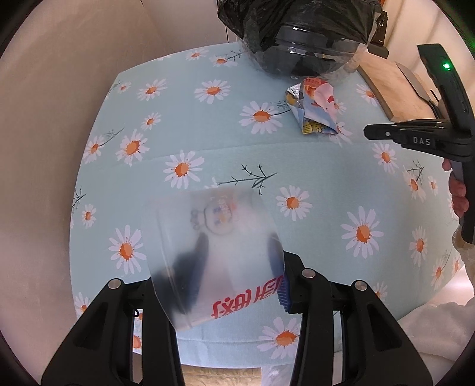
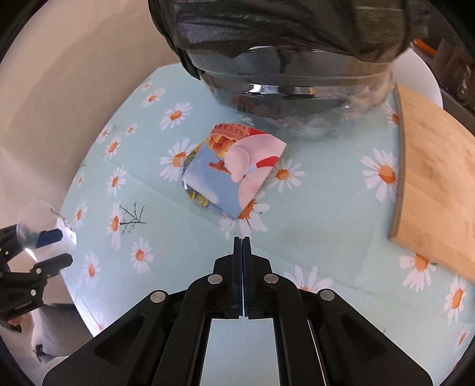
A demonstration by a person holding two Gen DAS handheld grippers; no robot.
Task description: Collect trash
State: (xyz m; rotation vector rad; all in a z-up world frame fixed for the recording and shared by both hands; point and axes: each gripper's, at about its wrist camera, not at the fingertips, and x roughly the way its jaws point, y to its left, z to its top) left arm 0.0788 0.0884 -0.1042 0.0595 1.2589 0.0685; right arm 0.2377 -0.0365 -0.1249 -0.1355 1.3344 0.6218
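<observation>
the left gripper (image 1: 219, 285) is clamped on a frosted, translucent plastic cup (image 1: 213, 252) with red lettering, filling the lower centre of the left wrist view; its ribbed blue pad (image 1: 283, 292) presses the cup's right wall. the cup hangs tilted above the bench (image 1: 178, 118), which wears a smooth pale-blue cloth printed with white daisies. the right gripper (image 2: 242, 239) is closed flat, finger against finger, with nothing in it, low in the centre of its own view. just beyond its tips lies a crumpled glossy snack wrapper (image 2: 237, 169), folded into an angular wedge. behind the wrapper, at the top of the frame, stands a clear round bin (image 2: 291, 98) lined with a wrinkled black bag (image 2: 282, 23). a wooden board (image 2: 433, 166) lies at right.
</observation>
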